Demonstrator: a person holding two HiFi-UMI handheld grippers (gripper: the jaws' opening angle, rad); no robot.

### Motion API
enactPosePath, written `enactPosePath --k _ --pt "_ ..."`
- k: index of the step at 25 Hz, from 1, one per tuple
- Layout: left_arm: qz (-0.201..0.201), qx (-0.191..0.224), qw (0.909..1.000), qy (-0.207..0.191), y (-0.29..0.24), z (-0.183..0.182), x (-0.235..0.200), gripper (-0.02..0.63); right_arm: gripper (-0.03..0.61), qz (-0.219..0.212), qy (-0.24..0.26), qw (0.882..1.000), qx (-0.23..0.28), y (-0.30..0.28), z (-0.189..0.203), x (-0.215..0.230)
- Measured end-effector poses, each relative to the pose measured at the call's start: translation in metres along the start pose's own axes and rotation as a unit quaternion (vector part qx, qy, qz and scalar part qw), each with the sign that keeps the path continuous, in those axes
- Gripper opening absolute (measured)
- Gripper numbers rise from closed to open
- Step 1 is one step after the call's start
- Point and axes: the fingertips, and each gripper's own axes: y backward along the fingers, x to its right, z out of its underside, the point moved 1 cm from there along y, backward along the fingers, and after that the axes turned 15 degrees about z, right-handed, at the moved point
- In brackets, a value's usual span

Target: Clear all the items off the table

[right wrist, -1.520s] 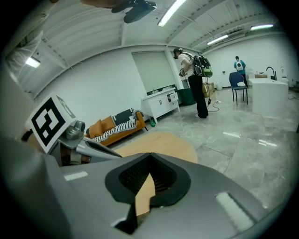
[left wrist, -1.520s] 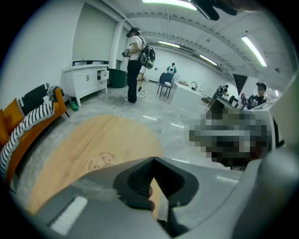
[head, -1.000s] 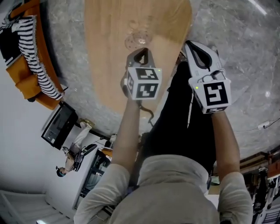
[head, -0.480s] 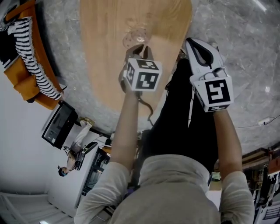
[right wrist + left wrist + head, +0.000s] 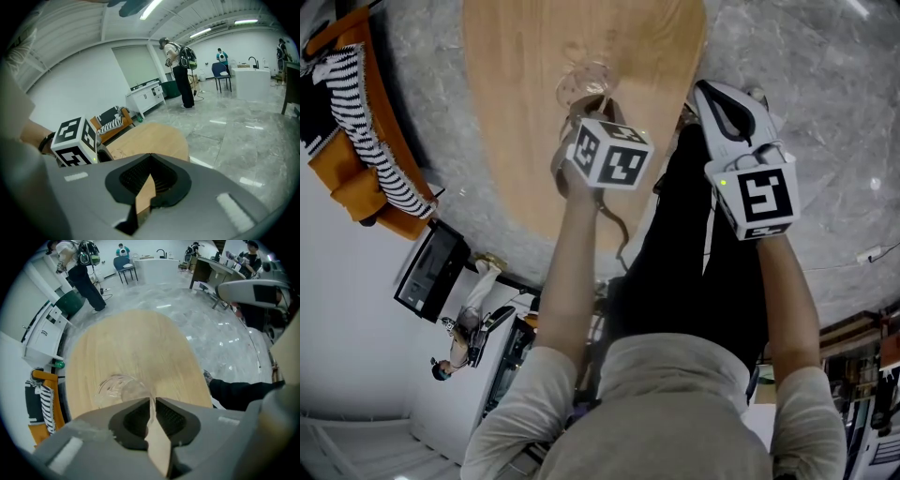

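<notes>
A clear glass (image 5: 581, 81) stands near the close end of the oval wooden table (image 5: 525, 122). My left gripper (image 5: 592, 101) reaches over the table edge to it. In the left gripper view the glass (image 5: 115, 387) sits just beyond the jaws, and a thin strip of its rim runs between them; the left gripper (image 5: 152, 401) is shut on that rim. My right gripper (image 5: 705, 94) hangs off the table's right side over the floor. In the right gripper view the right gripper (image 5: 150, 157) is shut with nothing in it, and the table (image 5: 150, 136) lies ahead.
An orange sofa with a striped cloth (image 5: 356, 141) stands left of the table on a grey marble floor (image 5: 787, 66). A person with a backpack (image 5: 180, 61), a blue chair (image 5: 220, 70) and white cabinets (image 5: 145, 98) are farther off.
My left gripper has moved forward over the table edge up to the glass and tilted a little. The right gripper has stayed about where it was.
</notes>
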Motion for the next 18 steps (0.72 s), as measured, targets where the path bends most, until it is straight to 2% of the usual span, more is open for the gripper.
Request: enactPosePath --k 8,14,18 --pt "0.01 -0.034 0.9991 -0.025 -0.009 -0.007 0.002 0.044 0.008 0.007 -0.009 1.0 0.0 0.001 0.002 0.013" --pt "-0.011 -0.062 0.9955 -0.071 -0.015 -0.012 -0.006 0.054 0.007 0.007 -0.01 1.0 -0.007 0.0 0.005 0.013" --pt "-0.024 -0.089 0.9921 -0.084 -0.028 -0.008 -0.013 0.054 0.008 0.007 -0.013 1.0 -0.007 -0.001 0.007 0.014"
